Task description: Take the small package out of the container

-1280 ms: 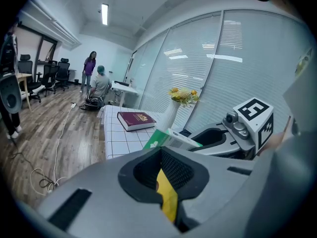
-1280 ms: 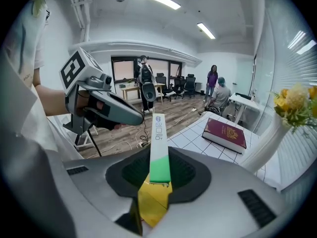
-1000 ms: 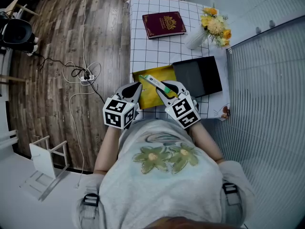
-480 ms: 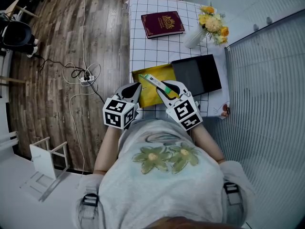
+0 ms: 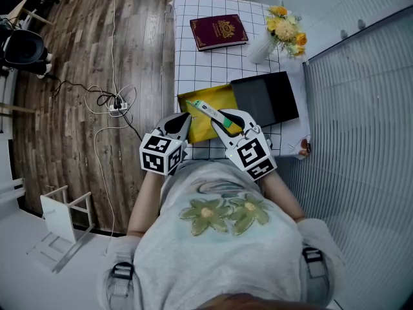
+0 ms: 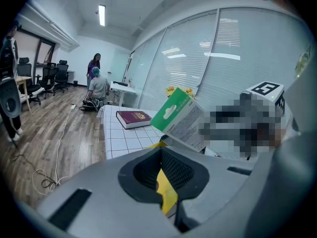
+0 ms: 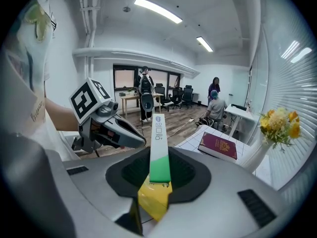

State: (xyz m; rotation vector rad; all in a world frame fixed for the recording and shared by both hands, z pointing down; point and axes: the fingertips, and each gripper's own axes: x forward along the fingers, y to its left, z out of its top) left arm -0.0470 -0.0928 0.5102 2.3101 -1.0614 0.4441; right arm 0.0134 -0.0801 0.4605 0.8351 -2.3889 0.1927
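A: Only in the head view?

B: The whole layout. One checked table point(image 5: 193, 63), one maroon book point(image 5: 218, 32), one vase of yellow flowers point(image 5: 287, 28), one black tray point(image 5: 268, 99), one yellow bag point(image 5: 213, 99) at the near edge. Left gripper point(image 5: 184, 116) and right gripper point(image 5: 221, 118) side by side over that bag.

A: And only in the gripper views?

B: The grips themselves. Left gripper: pinched tight on an edge of the yellow bag, nothing else between the pads. Right gripper: closed partway, clamped on the green end of the small package point(image 7: 158, 148), with yellow of the bag right beneath it at the pads. Also an office behind, with three people point(image 7: 214, 103) far off.

A: Where, then, the package?

B: Aloft and slanting over the bag, between the two grippers. One package only.

A: Against a second earlier?

B: Right gripper a touch nearer the camera, same grip. Left gripper in place. Bag, book, tray and flowers much as before.
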